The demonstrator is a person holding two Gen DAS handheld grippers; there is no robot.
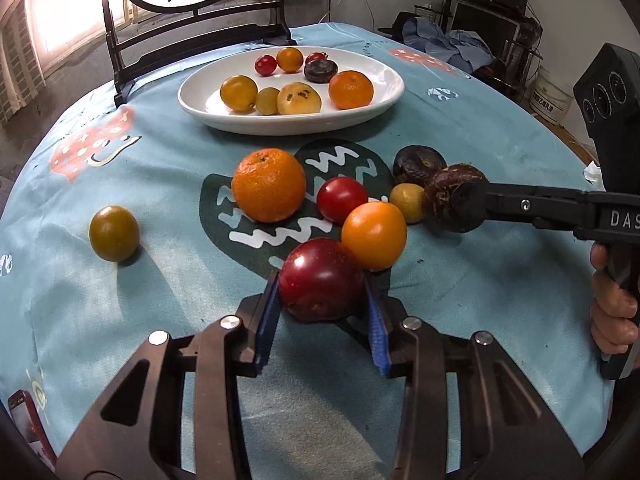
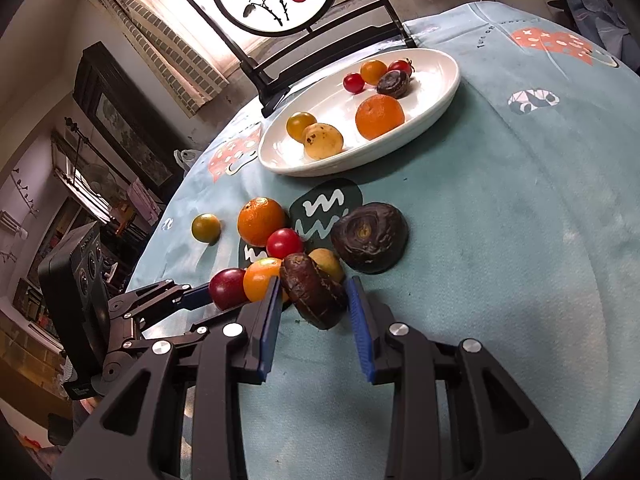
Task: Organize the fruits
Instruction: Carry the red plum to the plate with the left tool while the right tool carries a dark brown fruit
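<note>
Blue-padded grippers each clamp a fruit beside the loose pile on the tablecloth (image 1: 460,300)
Left gripper (image 1: 322,286) grasps the dark red plum (image 1: 320,278); right gripper (image 2: 314,294) clenches a brown water chestnut (image 2: 312,296), with the white plate (image 1: 200,98) well behind

A plate (image 1: 384,100) sits far on the tabletop (image 1: 160,300), with a framed screen (image 1: 192,20) standing behind it at the far edge; several small fruits lie in the plate; nearer, a cluster of fruits lies on the tabletop: an orange (image 1: 269,185) at the left, a tomato (image 1: 342,199) just right of it, a plum (image 1: 320,279) nearest, between the pads of the left gripper (image 1: 322,312); a lone fruit (image 1: 114,233) lies well apart to the left; the right gripper (image 2: 314,312) brackets a water chestnut (image 2: 312,296) at the cluster's right, and another chestnut (image 2: 370,237) lies just beyond it.
</note>
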